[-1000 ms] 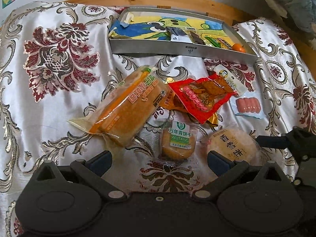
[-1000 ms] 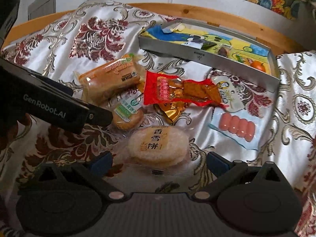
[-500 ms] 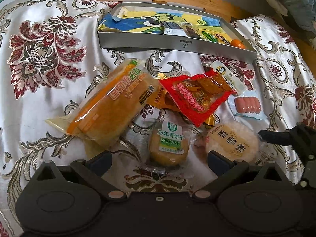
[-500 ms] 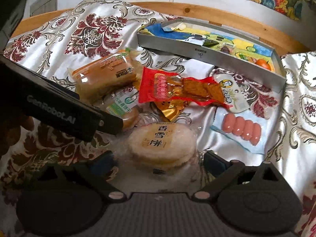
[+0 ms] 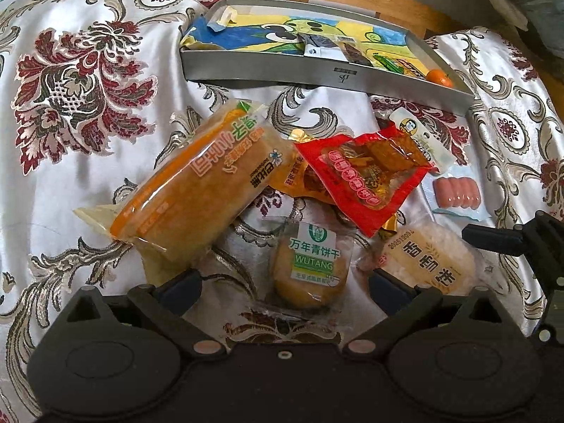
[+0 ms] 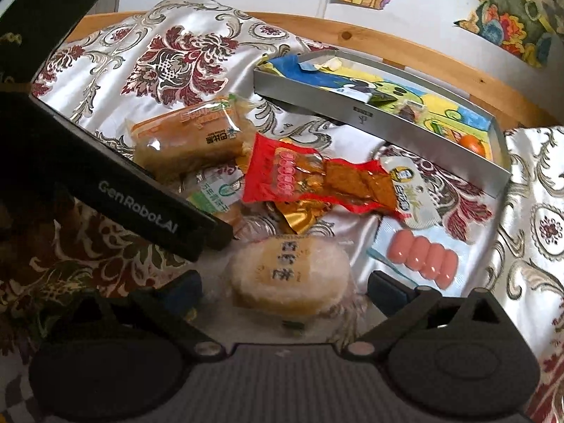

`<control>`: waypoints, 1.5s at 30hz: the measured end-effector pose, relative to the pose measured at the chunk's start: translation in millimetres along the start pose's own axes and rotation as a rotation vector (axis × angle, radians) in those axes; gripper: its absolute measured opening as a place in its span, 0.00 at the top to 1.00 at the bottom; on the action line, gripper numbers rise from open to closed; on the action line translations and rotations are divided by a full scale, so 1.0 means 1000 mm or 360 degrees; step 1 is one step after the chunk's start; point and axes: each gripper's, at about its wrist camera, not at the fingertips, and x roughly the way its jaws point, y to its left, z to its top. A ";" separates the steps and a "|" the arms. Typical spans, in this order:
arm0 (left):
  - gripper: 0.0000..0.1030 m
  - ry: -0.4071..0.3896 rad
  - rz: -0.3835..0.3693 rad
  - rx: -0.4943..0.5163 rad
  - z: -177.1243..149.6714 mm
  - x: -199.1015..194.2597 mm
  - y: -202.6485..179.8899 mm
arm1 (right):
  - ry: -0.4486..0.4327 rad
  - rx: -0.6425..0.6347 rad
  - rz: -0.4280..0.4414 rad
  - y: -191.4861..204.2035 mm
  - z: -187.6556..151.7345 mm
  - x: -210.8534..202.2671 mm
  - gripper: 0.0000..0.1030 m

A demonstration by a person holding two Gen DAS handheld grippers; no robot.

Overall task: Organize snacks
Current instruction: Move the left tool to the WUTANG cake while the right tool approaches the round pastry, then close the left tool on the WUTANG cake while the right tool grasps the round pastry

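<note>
The orange bread pack (image 5: 197, 183) lies with its long axis slanting from lower left to upper right of the left wrist frame, its green-tipped end toward the grey tray (image 5: 328, 77) in the upper middle. Lower centre, the round Wutang biscuit (image 5: 310, 268) sits upright to the camera between the left gripper's (image 5: 283, 287) fingers, which stand wide apart. In the right wrist frame the pale rice cracker (image 6: 289, 275) lies flat between the spread fingers of the right gripper (image 6: 283, 287); its print is blurred, possibly by motion.

Compared with half a second ago, the left gripper has come closer to the biscuit, and the right has neared the cracker, which now fills more of the gap.

The red pouch (image 5: 366, 176) overlaps a gold-orange packet (image 5: 296, 179); the sausage pack (image 5: 456, 194) lies at right on the brocade cloth (image 5: 81, 81) covering the worktop. An orange fruit (image 5: 439, 78) rests in the tray's right corner.
</note>
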 end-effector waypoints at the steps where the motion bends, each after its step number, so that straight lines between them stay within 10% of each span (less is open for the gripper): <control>1: 0.02 0.0001 0.0002 0.0001 0.000 0.001 0.000 | 0.0002 -0.0003 -0.0003 0.000 0.001 0.002 0.01; 14: 0.02 -0.0012 -0.0001 0.0074 -0.004 0.002 -0.005 | 0.0004 0.0135 0.0004 -0.019 -0.004 -0.003 0.26; 35: 0.46 -0.0106 -0.0005 0.0266 -0.010 0.009 -0.016 | 0.0034 0.0183 -0.0069 -0.038 -0.012 0.002 0.17; 45: 0.50 -0.0107 -0.0064 0.0249 -0.013 0.005 -0.019 | -0.0021 0.0129 -0.0110 -0.029 -0.014 0.001 0.23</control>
